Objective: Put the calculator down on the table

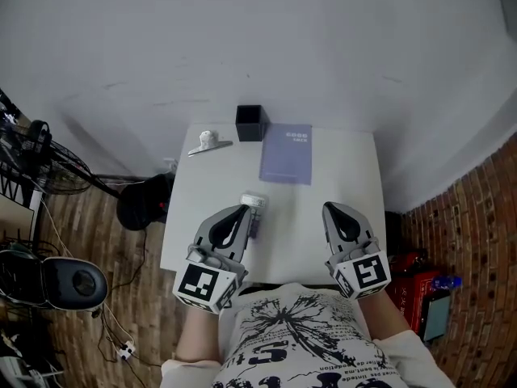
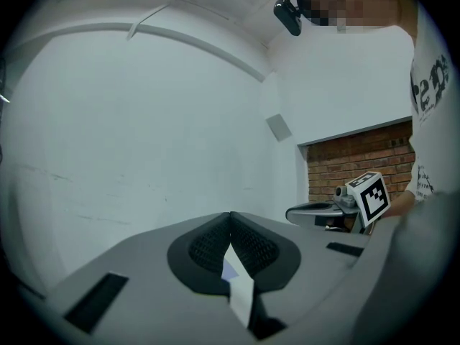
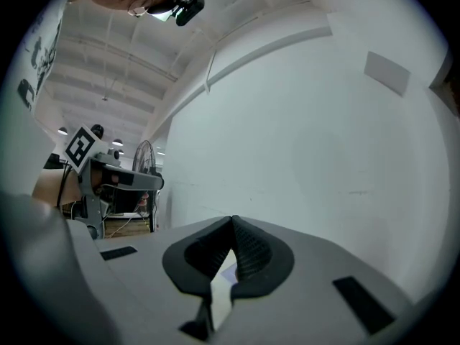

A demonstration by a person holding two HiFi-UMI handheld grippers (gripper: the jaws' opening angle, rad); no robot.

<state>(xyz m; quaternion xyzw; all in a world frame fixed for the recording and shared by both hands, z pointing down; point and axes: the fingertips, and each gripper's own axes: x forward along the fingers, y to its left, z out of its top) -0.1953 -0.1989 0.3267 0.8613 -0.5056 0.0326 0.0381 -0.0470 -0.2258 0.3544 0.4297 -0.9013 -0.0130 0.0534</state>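
Both are sitting closed & empty, left gripper & right gripper, w/ calculator lying on table just right of left tips, so prob. backing straight off w/o nudging it is looking best.

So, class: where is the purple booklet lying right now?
In the head view, the purple booklet lies flat near the far edge of the table, just right of the black box.

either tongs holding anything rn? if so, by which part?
Nothing is held. The left tongs and right tongs are both shut and empty. The calculator lies on the table beside the left tongs' tip.
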